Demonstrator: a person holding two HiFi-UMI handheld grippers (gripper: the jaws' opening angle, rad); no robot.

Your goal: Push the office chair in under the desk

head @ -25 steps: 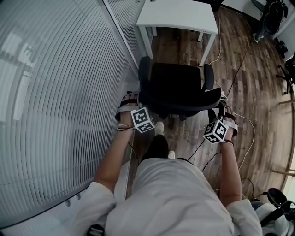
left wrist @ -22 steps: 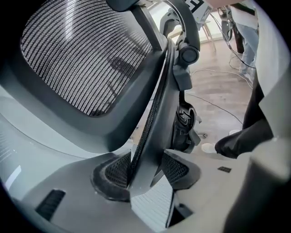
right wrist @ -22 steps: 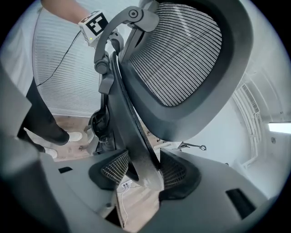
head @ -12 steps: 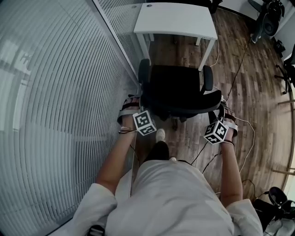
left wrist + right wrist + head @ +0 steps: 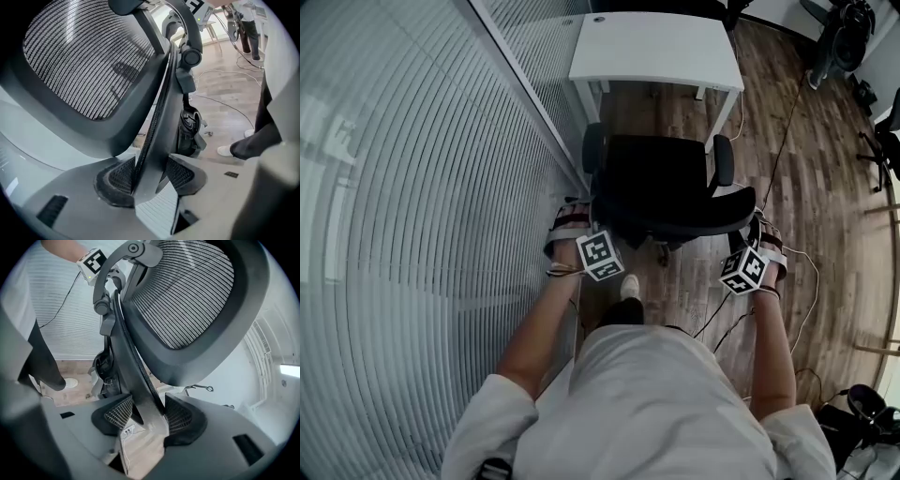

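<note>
My left gripper (image 5: 150, 176): clenched on the backrest's left rim of the office chair (image 5: 666, 183) | my right gripper (image 5: 147, 416): clenched on its right rim | chair: on wooden floor (image 5: 825, 187), just short of white desk (image 5: 656, 47), seat not under it

No legible text, seemingly.
</note>
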